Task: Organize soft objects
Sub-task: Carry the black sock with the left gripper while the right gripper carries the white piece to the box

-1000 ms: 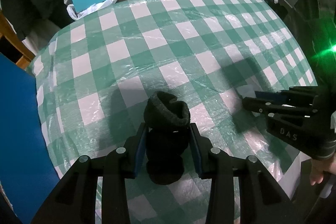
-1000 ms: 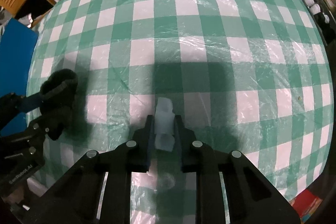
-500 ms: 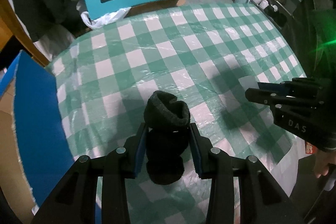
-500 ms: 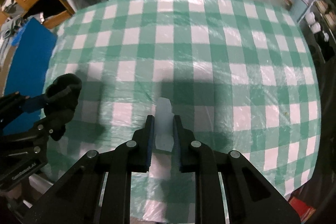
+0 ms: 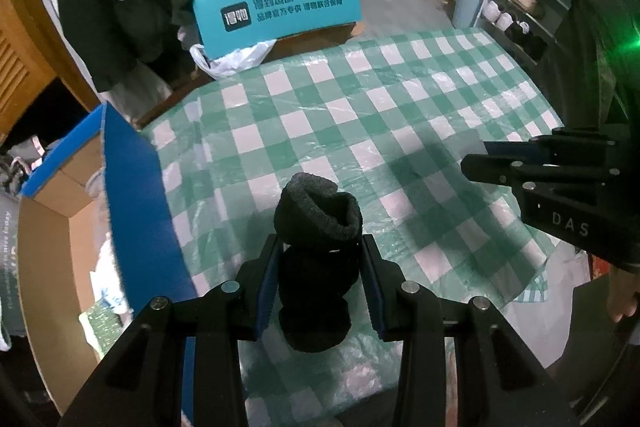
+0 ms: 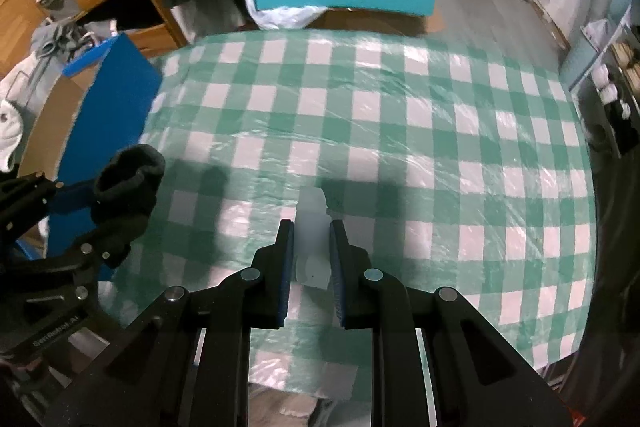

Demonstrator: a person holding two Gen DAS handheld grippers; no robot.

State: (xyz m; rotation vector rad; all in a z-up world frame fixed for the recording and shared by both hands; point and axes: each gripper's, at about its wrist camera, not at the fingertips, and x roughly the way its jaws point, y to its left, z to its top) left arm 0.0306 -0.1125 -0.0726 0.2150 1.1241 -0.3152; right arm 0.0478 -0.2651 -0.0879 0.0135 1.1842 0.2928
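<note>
Left gripper (image 5: 320,279) clamped on rolled black sock (image 5: 316,227), roll's long axis along fingers, cuff end forward – held over table's (image 5: 360,115) near-left corner. Cardboard box (image 5: 52,227) with blue flap (image 5: 132,187) just off table's left edge, left of sock; left hand nearer. Right gripper (image 6: 310,255) pinched fully on small white soft piece (image 6: 312,223), over near edge. Versus 1 second earlier – more floor and box visible, tabletop smaller; both loads clear of the checked cloth, grips unchanged.
</note>
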